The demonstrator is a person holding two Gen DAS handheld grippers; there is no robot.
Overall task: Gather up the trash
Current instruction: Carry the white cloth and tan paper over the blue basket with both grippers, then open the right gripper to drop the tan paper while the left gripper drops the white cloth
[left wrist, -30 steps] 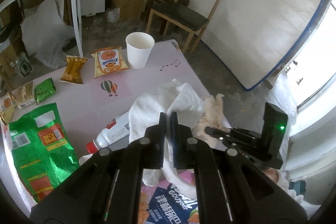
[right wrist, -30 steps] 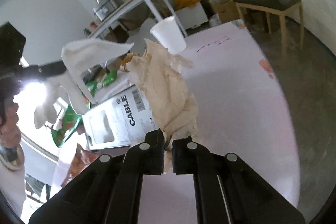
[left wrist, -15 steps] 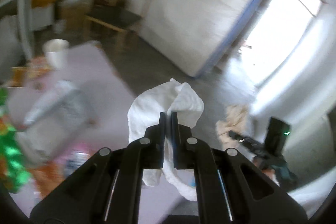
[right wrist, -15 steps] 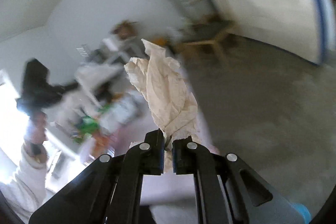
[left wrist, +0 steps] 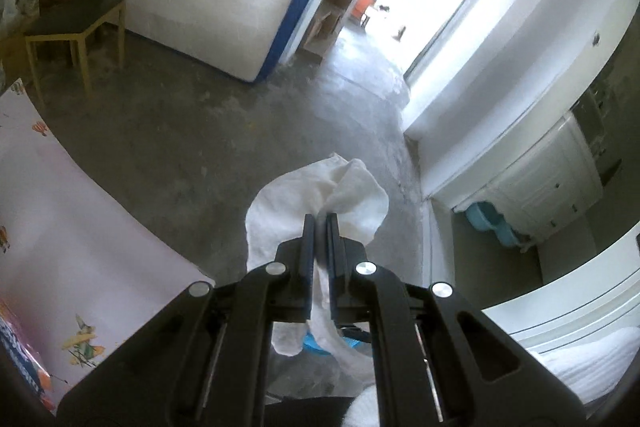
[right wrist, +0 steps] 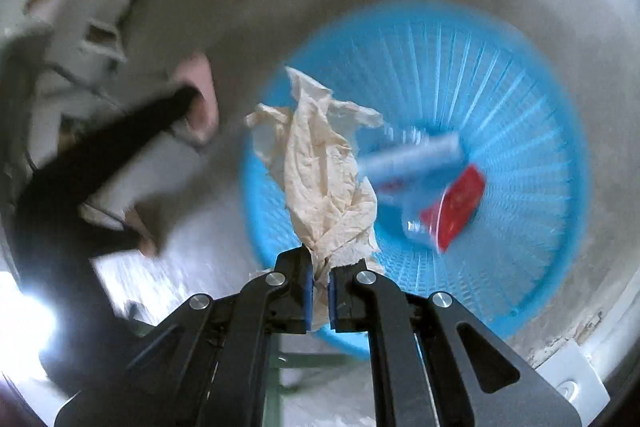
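1. Right gripper (right wrist: 319, 267) clamped on beige tissue (right wrist: 324, 183), above blue basket (right wrist: 532, 211)'s near rim; bottle and red wrapper (right wrist: 456, 207) already inside.
2. Left gripper (left wrist: 320, 231) clamped on white tissue (left wrist: 276, 211), over floor; both drops remaining.

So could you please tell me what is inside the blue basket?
Inside the blue basket lie a red packet and a blurred pale wrapper. The beige tissue covers part of its near side.

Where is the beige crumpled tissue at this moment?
In the right wrist view, the beige crumpled tissue is pinched in the right gripper, above the blue basket.
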